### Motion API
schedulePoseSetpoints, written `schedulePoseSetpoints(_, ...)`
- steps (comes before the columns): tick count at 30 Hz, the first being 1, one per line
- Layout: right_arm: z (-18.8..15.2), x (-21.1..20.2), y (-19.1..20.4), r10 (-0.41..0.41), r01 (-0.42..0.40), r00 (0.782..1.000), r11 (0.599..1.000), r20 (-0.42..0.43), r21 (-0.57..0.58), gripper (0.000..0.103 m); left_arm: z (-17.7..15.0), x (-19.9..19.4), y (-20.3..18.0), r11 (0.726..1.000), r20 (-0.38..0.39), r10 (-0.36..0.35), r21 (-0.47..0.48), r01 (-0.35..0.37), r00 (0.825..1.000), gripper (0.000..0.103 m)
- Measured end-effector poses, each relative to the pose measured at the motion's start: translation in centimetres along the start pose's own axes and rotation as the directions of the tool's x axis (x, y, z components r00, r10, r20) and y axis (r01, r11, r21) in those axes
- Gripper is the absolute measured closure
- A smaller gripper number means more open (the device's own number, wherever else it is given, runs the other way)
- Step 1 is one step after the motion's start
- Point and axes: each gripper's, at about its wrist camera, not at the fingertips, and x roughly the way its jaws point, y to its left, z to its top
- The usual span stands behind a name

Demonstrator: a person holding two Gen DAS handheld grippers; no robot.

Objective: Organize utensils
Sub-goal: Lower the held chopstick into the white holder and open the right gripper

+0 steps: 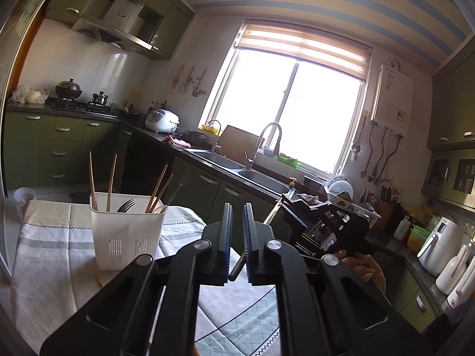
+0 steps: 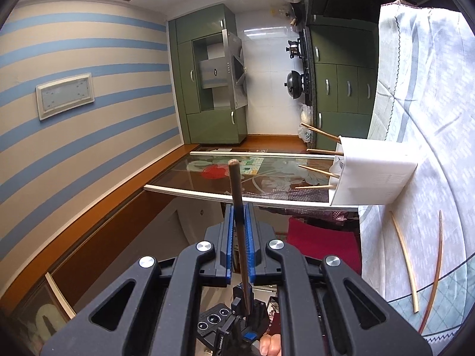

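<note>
White plastic caddy (image 1: 127, 231) stands upright on the cloth-covered bench (image 1: 47, 255); five wooden chopsticks (image 1: 92, 178) and a dark fork (image 1: 126, 206) already stand in it. Right claw (image 2: 239, 237) is clamped on one dark chopstick (image 2: 236, 195), not yet delivered. Left claw (image 1: 237, 237) has its jaws drawn together; the same chopstick appears to run just behind or between its pads, though contact is not clear from this view. Two more chopsticks lie loose on the cloth: a pale one (image 2: 405, 264) and a brown one (image 2: 435, 273), well apart from the caddy. Judgement: over halfway; three sticks remain to be placed.
</note>
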Motion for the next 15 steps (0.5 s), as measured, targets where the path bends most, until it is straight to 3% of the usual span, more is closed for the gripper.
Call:
schedulePoseSetpoints(5,0.4,-0.1,-0.3,0.041,-0.042,0.999,0.998,0.024,0.045,0.094,0.2,-0.3,-0.5,1.0,0.013,-0.024,0.002,0.024,1.0,0.098)
schedulePoseSetpoints(6,0.7,-0.1,-0.3,0.055,-0.057,0.998,0.997,0.036,0.053,0.094,0.1,-0.6,-0.5,1.0,0.033,-0.018,-0.005,0.018,0.999,0.093)
schedulePoseSetpoints(7,0.9,-0.1,-0.2,0.06,-0.062,0.997,0.997,0.051,0.05,0.094,0.0,-0.8,-0.5,1.0,0.046,-0.015,-0.006,0.015,0.999,0.075)
schedulePoseSetpoints(8,1.2,-0.1,-0.1,0.058,-0.061,0.996,0.997,0.063,0.043,0.094,-0.1,-0.8,-0.6,1.0,0.048,-0.015,-0.003,0.015,0.999,0.07)
schedulePoseSetpoints(12,2.1,-0.1,1.5,-0.027,0.033,0.995,0.997,0.1,-0.069,0.094,-0.2,-0.1,-1.4,0.995,-0.014,0.062,0.083,-0.061,0.998,0.071)
schedulePoseSetpoints(15,2.6,0.4,3.0,-0.16,0.178,0.982,0.965,0.105,-0.192,0.094,-0.2,0.7,-1.2,0.966,-0.097,0.201,0.185,-0.181,0.975,0.071)
